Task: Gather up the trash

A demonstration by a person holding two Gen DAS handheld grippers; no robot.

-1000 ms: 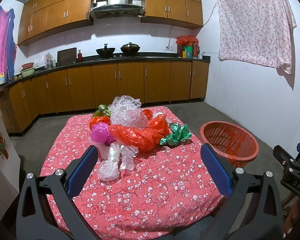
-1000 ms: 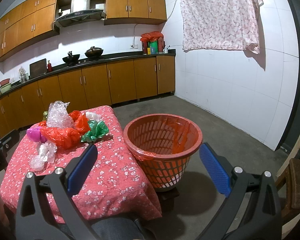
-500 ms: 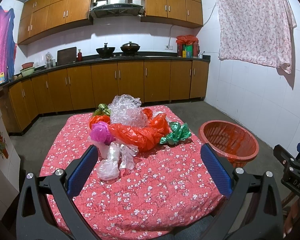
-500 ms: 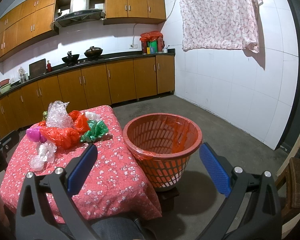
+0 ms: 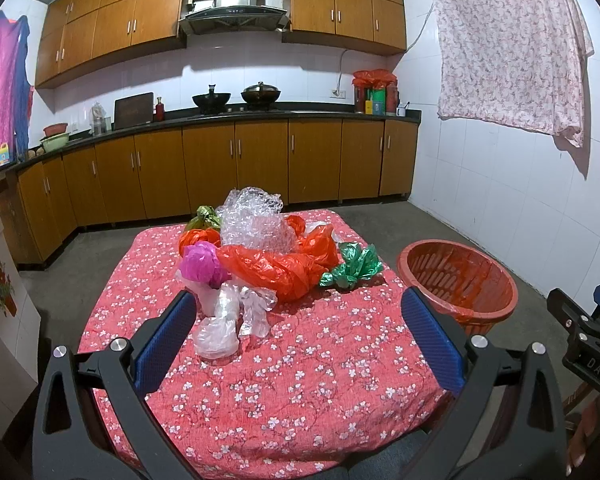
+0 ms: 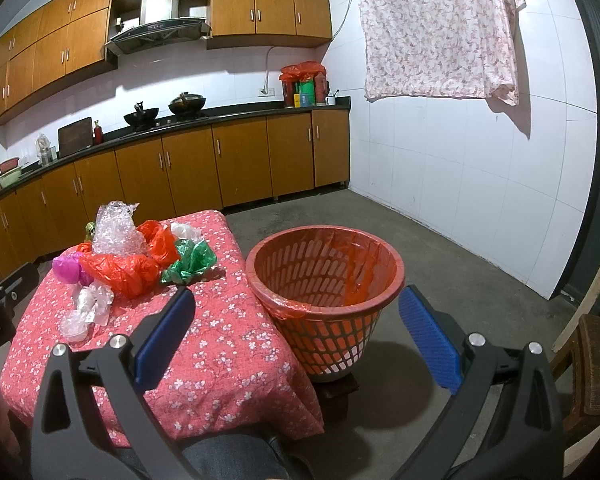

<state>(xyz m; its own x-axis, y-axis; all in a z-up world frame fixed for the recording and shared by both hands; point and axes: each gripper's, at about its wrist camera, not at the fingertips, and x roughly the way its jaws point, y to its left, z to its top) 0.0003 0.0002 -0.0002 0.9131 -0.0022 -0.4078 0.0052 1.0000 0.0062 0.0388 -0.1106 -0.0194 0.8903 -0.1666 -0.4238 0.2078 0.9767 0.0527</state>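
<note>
Two spread hand-held grippers, basket (image 6: 324, 276) beside table (image 6: 228, 344)

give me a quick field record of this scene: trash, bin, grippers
trash: pile of crumpled plastic bags on the floral tablecloth; nearest the camera, clear bags
bin: red basket with a red liner, on the floor beside the table
left hand-held gripper: open, holding nothing
right hand-held gripper: open, holding nothing, facing the basket

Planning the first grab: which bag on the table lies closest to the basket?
The green bag, alone at the pile's right edge, beside the red basket.
</note>
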